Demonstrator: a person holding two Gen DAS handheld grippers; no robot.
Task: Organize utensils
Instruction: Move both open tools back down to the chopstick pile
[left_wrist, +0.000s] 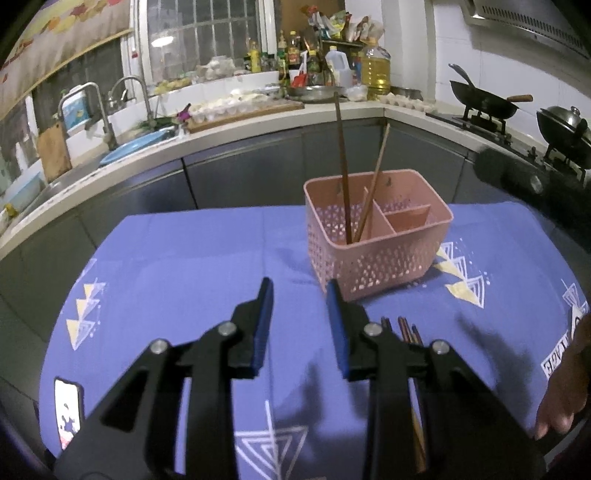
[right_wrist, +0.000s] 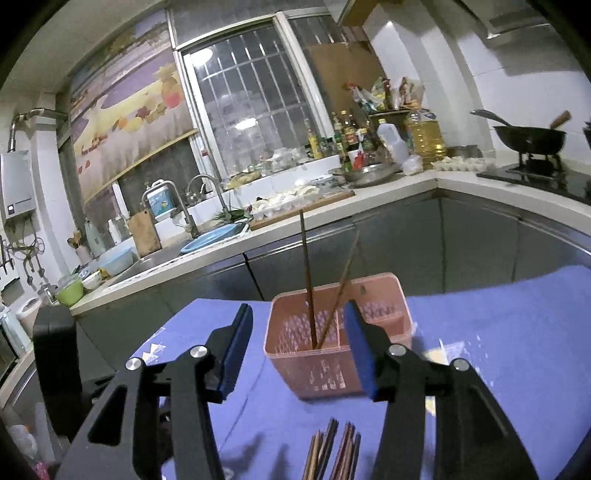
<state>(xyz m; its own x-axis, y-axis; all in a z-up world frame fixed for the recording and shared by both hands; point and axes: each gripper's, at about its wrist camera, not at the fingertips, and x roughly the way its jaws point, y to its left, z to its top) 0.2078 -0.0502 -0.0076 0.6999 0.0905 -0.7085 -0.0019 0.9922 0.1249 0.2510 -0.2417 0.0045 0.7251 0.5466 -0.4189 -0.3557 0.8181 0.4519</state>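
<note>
Pink basket (right_wrist: 334, 365) holds two chopsticks (right_wrist: 309, 291); both tools gape, empty.

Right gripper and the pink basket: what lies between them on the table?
In the right wrist view, only bare blue cloth lies between the right gripper and the basket. The loose chopsticks lie nearer the camera, below the gripper.

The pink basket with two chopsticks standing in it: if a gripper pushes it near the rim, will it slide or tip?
The pink basket looks like thin perforated plastic, so probably light; it would likely slide on the blue tablecloth. It is fairly tall, so a push near the rim might tip it. The two chopsticks lean loosely and would probably shift.
</note>
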